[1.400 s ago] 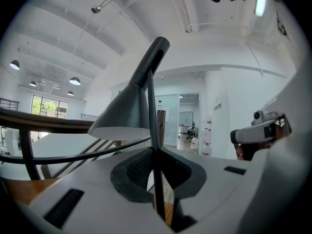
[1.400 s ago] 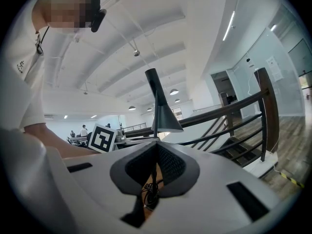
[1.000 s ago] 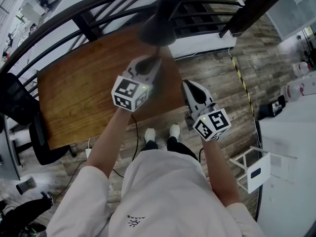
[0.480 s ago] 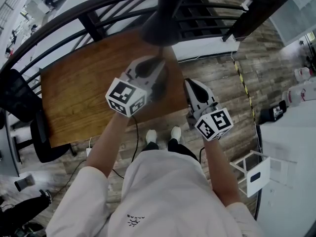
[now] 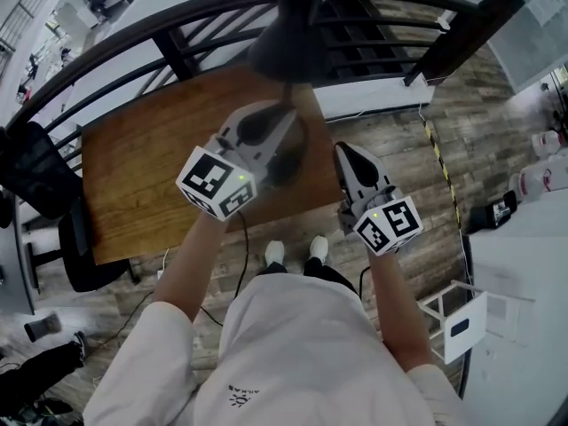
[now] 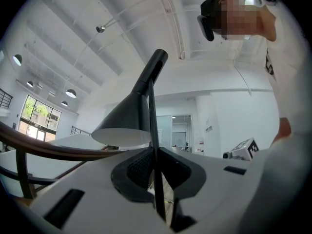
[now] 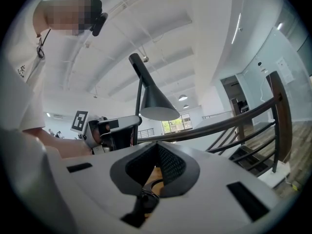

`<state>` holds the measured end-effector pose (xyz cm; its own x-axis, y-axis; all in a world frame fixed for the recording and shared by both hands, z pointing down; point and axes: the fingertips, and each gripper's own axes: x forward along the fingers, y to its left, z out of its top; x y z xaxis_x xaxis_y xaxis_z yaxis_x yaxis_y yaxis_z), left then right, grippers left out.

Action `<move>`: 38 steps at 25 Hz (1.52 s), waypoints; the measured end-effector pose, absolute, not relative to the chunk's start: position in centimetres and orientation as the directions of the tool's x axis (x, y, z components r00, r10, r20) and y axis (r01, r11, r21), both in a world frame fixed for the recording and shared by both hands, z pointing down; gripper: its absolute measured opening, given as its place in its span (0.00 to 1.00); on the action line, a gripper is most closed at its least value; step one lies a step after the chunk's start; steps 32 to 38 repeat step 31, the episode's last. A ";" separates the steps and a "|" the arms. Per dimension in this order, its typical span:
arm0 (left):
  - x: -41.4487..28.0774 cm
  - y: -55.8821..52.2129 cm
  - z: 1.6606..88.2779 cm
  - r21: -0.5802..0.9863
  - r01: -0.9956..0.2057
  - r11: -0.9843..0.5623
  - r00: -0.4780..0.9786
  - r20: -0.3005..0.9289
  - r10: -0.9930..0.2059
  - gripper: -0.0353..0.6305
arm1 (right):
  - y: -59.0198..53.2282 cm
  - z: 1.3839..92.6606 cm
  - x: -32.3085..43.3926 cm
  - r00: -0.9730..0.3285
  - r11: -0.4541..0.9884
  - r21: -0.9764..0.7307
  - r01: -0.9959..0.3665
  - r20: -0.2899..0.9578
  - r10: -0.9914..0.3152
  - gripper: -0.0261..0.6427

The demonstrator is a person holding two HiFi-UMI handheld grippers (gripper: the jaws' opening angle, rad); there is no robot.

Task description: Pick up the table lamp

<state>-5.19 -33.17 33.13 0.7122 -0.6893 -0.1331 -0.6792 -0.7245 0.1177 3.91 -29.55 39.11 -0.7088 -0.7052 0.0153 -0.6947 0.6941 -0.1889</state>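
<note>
The table lamp has a dark grey cone shade (image 5: pixel 286 47) on a thin black stem (image 6: pixel 152 106). My left gripper (image 5: pixel 286 118) is shut on that stem below the shade, and the stem runs straight up between its jaws (image 6: pixel 155 152). The lamp's round dark base (image 5: pixel 286 162) shows under the gripper, above the wooden table (image 5: pixel 151 167); whether it touches the table I cannot tell. My right gripper (image 5: pixel 343 151) hovers to the right of the lamp off the table's edge, jaws shut on nothing (image 7: pixel 157 147). From there the shade (image 7: pixel 155 104) and the left gripper (image 7: pixel 114 130) show ahead.
A curved dark railing (image 5: pixel 133 29) and stairs (image 5: pixel 373 25) lie beyond the table. A black chair (image 5: pixel 35 176) stands at the left. A white rack (image 5: pixel 457 313) and a white tabletop (image 5: pixel 532 264) are at the right. Yellow-black tape (image 5: pixel 435 145) crosses the wood floor.
My left gripper has risen toward the camera with the lamp in it, and the lamp's base now shows beneath it. The right gripper rose slightly.
</note>
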 end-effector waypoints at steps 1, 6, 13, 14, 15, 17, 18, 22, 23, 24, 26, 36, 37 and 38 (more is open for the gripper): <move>-5.4 -33.2 32.9 0.123 -0.680 -0.723 0.709 -0.139 -0.691 0.12 | -29.5 38.9 3.8 -0.712 0.699 -0.181 -0.692 0.015 -0.702 0.06; -6.8 -32.9 31.9 0.137 -0.689 -0.711 0.693 -0.162 -0.703 0.12 | -29.4 37.7 3.6 -0.711 0.703 -0.149 -0.696 0.003 -0.703 0.06; -7.9 -32.6 31.6 0.115 -0.711 -0.693 0.678 -0.147 -0.720 0.12 | -29.4 37.4 4.2 -0.705 0.697 -0.151 -0.701 -0.002 -0.709 0.06; -8.0 -32.6 31.6 0.110 -0.715 -0.690 0.676 -0.145 -0.723 0.12 | -29.4 37.3 4.3 -0.705 0.697 -0.152 -0.701 -0.004 -0.709 0.06; -8.1 -32.6 31.5 0.105 -0.718 -0.688 0.674 -0.142 -0.725 0.12 | -29.4 37.2 4.4 -0.704 0.697 -0.152 -0.701 -0.006 -0.710 0.06; -8.2 -32.7 31.4 0.099 -0.721 -0.686 0.672 -0.138 -0.727 0.12 | -29.5 37.1 4.5 -0.703 0.696 -0.152 -0.702 -0.007 -0.711 0.06; -8.4 -32.7 31.5 0.099 -0.723 -0.684 0.671 -0.137 -0.729 0.12 | -29.5 37.1 4.4 -0.703 0.696 -0.152 -0.702 -0.007 -0.711 0.06; -9.0 -32.6 31.6 0.103 -0.731 -0.675 0.661 -0.137 -0.737 0.12 | -29.3 37.2 4.3 -0.705 0.697 -0.152 -0.700 -0.007 -0.709 0.06; -8.9 -32.7 31.5 0.107 -0.731 -0.674 0.660 -0.139 -0.738 0.12 | -29.4 37.2 4.5 -0.704 0.697 -0.153 -0.701 -0.007 -0.710 0.06; -8.9 -32.8 31.6 0.112 -0.732 -0.672 0.658 -0.139 -0.740 0.12 | -29.5 37.2 4.7 -0.704 0.696 -0.154 -0.701 -0.007 -0.710 0.06; -9.0 -32.8 31.7 0.122 -0.735 -0.667 0.653 -0.141 -0.744 0.12 | -29.4 37.2 4.8 -0.703 0.696 -0.154 -0.702 -0.005 -0.711 0.06; -9.2 -32.5 31.7 0.134 -0.736 -0.664 0.647 -0.148 -0.748 0.12 | -29.0 37.2 4.7 -0.706 0.699 -0.146 -0.700 -0.002 -0.708 0.06; -9.2 -32.5 31.7 0.134 -0.736 -0.664 0.647 -0.148 -0.748 0.12 | -29.0 37.2 4.7 -0.706 0.699 -0.146 -0.700 -0.002 -0.708 0.06; -9.2 -32.5 31.7 0.134 -0.736 -0.664 0.647 -0.148 -0.748 0.12 | -29.0 37.2 4.7 -0.706 0.699 -0.146 -0.700 -0.002 -0.708 0.06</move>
